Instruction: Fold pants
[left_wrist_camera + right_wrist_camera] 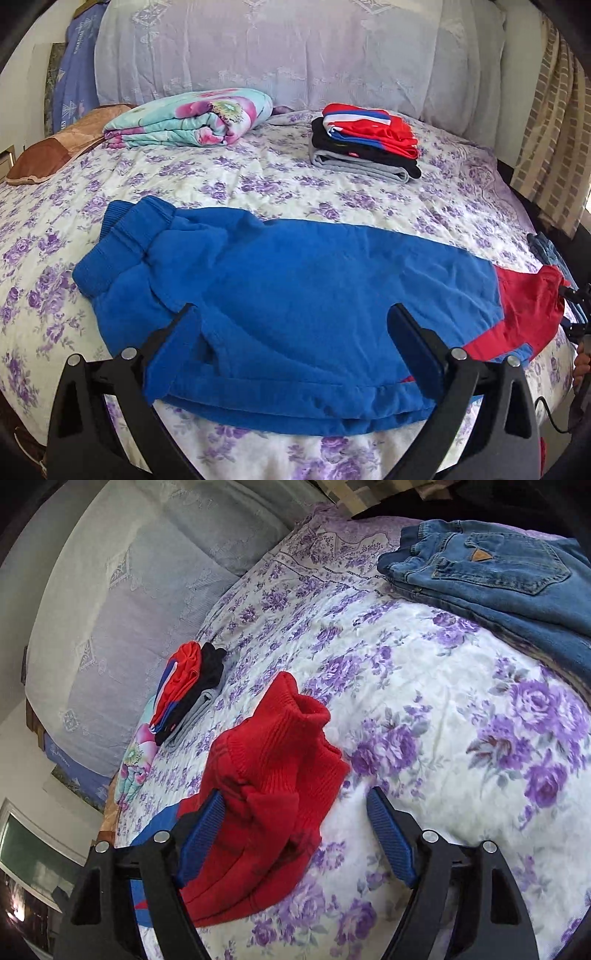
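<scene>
Blue fleece pants [295, 295] with red lower legs [528, 314] lie flat across the floral bedspread [258, 177], waistband at the left. My left gripper [295, 332] is open just above the blue part near the front edge, holding nothing. In the right wrist view the red ribbed cuffs [273, 775] lie bunched between and ahead of my open right gripper [295, 830]; its left finger [201, 834] touches the red fabric. A part of the right gripper [574, 310] shows at the far right of the left wrist view.
A stack of folded clothes [365, 144] sits at the back right, also in the right wrist view [188, 694]. A rolled floral blanket [192, 118] and a brown pillow [55, 147] lie at the back left. Blue jeans [498, 576] lie at the right bed edge.
</scene>
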`<state>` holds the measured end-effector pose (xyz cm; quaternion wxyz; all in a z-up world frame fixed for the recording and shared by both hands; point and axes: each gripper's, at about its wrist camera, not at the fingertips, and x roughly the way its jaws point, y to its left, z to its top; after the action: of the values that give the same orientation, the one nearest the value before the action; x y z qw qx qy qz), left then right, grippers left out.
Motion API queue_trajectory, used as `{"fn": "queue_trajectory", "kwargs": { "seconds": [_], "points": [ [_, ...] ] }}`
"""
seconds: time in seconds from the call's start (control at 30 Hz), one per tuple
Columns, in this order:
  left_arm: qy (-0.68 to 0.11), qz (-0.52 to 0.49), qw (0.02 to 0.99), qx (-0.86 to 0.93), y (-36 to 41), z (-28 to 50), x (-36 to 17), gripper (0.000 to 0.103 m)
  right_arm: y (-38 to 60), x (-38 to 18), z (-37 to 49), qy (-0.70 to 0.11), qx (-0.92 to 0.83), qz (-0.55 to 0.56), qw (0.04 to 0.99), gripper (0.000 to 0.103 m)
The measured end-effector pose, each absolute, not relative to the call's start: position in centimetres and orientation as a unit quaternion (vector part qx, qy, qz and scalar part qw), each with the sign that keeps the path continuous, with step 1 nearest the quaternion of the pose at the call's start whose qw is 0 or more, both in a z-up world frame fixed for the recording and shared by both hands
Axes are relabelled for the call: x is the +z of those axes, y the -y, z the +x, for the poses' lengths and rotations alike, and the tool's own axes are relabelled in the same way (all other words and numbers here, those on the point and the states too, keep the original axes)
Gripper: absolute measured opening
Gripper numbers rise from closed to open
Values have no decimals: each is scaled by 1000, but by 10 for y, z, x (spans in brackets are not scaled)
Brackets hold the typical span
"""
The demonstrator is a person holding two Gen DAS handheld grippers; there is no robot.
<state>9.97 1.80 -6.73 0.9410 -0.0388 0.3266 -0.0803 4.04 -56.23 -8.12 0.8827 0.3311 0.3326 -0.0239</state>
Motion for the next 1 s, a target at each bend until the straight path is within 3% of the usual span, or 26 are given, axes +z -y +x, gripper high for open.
{"fn": "queue_trajectory", "kwargs": {
  "seconds": [0.07, 0.13, 0.23, 0.43, 0.67, 0.77, 0.87, 0.9, 1.0],
  "points": [
    [-330, -26, 940, -76, -15, 102, -71, 99, 552, -82, 46, -334, -31, 294, 895, 75],
    [-342, -15, 938, -60, -15, 106, -79, 99, 551, -85, 45, -329, -30, 292, 898, 43],
    [-363, -19, 931, -41, -24, 112, -89, 99, 560, -87, 39, -305, -17, 336, 891, 30],
    [-316, -58, 947, -10, -67, 103, -61, 99, 535, -49, 26, -254, -31, 298, 920, 27],
    [-292, -139, 945, 43, -143, 94, -40, 99, 398, 17, 43, -209, 13, 32, 977, 27],
    [-298, -173, 937, 56, -167, 92, -38, 99, 326, 6, 59, -219, 60, -61, 972, 27],
    [-301, -180, 934, 67, -179, 89, -38, 99, 256, -33, 73, -287, 135, -162, 935, 40],
    [-302, -175, 935, 69, -180, 88, -38, 99, 242, -44, 73, -302, 158, -173, 924, 46],
    [-300, -150, 939, 78, -179, 87, -36, 99, 238, -49, 61, -311, 193, -154, 918, 47]
  ]
}}
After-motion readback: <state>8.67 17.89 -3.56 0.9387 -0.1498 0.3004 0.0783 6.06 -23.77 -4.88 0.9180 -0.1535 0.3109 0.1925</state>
